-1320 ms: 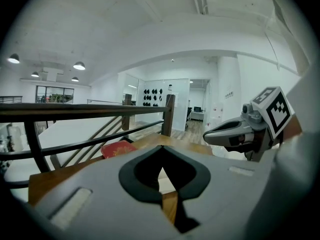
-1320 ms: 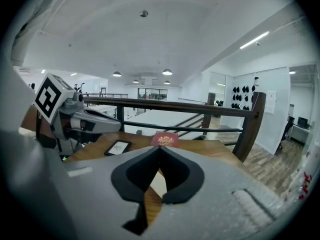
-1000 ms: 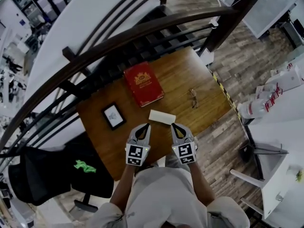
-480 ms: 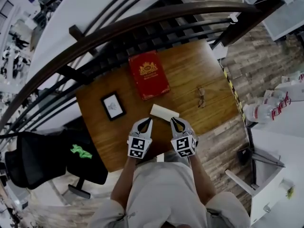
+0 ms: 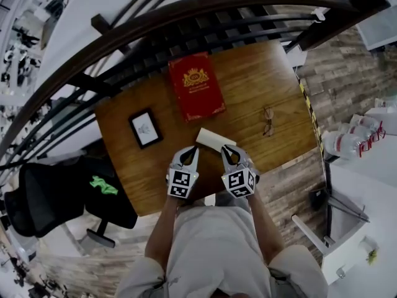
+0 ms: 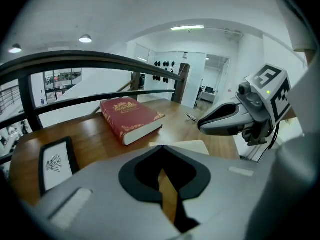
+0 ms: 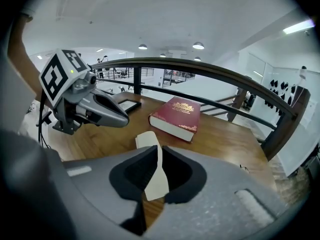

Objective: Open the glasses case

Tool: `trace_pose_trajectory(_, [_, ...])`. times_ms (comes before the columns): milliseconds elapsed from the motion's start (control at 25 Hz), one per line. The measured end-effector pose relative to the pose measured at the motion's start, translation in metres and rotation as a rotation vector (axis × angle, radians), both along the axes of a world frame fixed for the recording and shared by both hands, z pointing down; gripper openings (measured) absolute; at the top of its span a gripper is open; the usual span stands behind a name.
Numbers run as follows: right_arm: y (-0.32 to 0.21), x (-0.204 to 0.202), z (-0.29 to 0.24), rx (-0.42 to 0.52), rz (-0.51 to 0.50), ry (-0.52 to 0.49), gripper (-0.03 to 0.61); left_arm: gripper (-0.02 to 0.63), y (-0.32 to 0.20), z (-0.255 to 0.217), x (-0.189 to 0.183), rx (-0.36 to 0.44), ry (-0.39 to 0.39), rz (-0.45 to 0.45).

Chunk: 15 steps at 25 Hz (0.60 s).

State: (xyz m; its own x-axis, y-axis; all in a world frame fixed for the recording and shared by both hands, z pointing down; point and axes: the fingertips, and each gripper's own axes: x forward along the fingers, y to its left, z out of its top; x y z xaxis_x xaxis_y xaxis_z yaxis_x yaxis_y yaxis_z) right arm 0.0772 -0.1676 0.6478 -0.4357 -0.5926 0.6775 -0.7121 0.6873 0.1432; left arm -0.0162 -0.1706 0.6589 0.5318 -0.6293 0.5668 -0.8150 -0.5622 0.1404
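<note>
Wooden table (image 5: 251,73), cream glasses case (image 5: 216,139), gold-crested red book (image 5: 196,85); left hand-held gripper (image 5: 192,151) closed, right hand-held gripper (image 5: 226,153) just parting, empty.

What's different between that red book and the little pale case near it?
The red book is deep red with a gold crest; the glasses case is plain cream. The book is much larger and thicker than the case. Both lie flat and closed on the wooden table.

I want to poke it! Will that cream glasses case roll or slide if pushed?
Probably slide: the glasses case lies flat and looks flattish, not round. It is small beside the red book, so likely light.
</note>
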Motion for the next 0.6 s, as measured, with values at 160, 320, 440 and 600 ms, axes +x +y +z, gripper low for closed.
trace_pose_trajectory(160, [-0.002,-0.006,0.01,-0.01,-0.031,0.019,0.041,0.02,-0.001,0.01,0.002,-0.024,0.002,-0.007])
trace_pose_trajectory(320, [-0.004,-0.011,0.018,-0.027,-0.047,0.032,0.058,0.02,-0.003,0.022,0.006,-0.048,-0.003,-0.001])
trace_pose_trajectory(440, [-0.004,-0.014,0.023,-0.034,-0.072,0.06,0.087,0.02,-0.004,0.028,0.008,-0.063,-0.009,0.004])
trace_pose_trajectory(600, [-0.001,-0.016,0.032,-0.052,-0.106,0.097,0.147,0.02,-0.005,0.036,0.011,-0.082,-0.014,0.011])
